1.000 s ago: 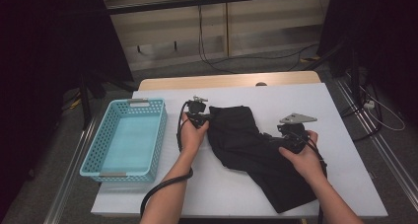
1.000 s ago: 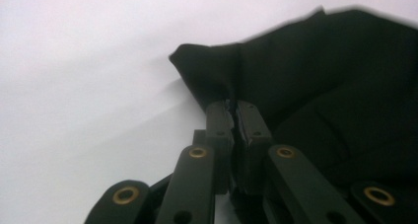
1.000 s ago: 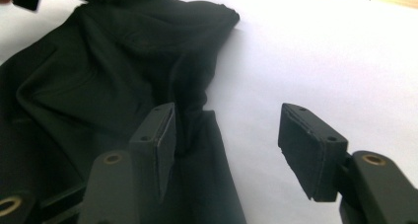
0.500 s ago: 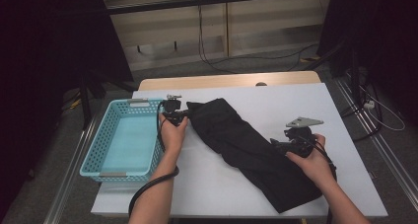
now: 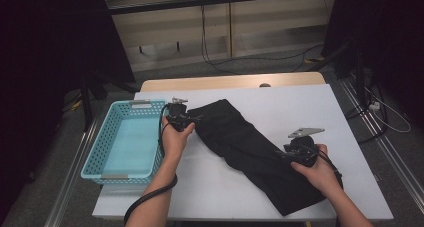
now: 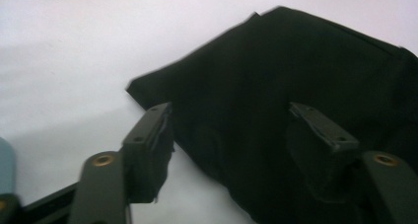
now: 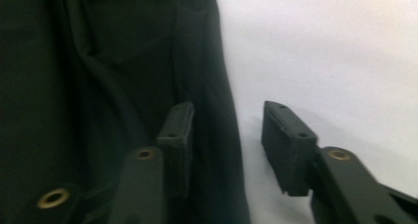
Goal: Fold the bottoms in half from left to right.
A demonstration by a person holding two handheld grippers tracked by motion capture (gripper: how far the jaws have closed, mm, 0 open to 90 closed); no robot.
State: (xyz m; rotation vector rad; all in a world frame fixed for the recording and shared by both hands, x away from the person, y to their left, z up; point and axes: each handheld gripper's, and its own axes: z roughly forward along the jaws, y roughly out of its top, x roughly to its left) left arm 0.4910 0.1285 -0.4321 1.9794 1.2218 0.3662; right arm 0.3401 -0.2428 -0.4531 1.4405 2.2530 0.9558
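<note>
White and bare for the most part, your worktop [image 5: 300, 102] carries a black garment [image 5: 250, 152] that runs as a long band across its middle, and everything else is best placed against that cloth. Off the garment's far-left end, hard against the worktop's left edge, sits a light blue perforated basket [image 5: 100, 159]. Your left claw [image 5: 187, 121] is between that basket and the garment's far-left end, just at the cloth's edge. In the left gripper view the left claw [image 6: 231, 135] has its jaws standing wide; they have just been opening, and the garment [image 6: 296, 86] lies slack beneath and between them with neither pad pressing on it, one jaw over white worktop [image 6: 64, 76] and the other over black fabric. Your right claw [image 5: 284, 154] is at the garment's right-hand long edge, toward the near end of the band, with its grey three-cornered plate [image 5: 305, 132] above it. In the right gripper view the right claw [image 7: 226, 135] has just been closing: one jaw lies on the garment [image 7: 98, 86], the other on bare worktop [image 7: 335, 61] just beside the hem, and the cloth's edge runs between them. A clear gap remains between the pads, so the fabric is not pinched yet.
</note>
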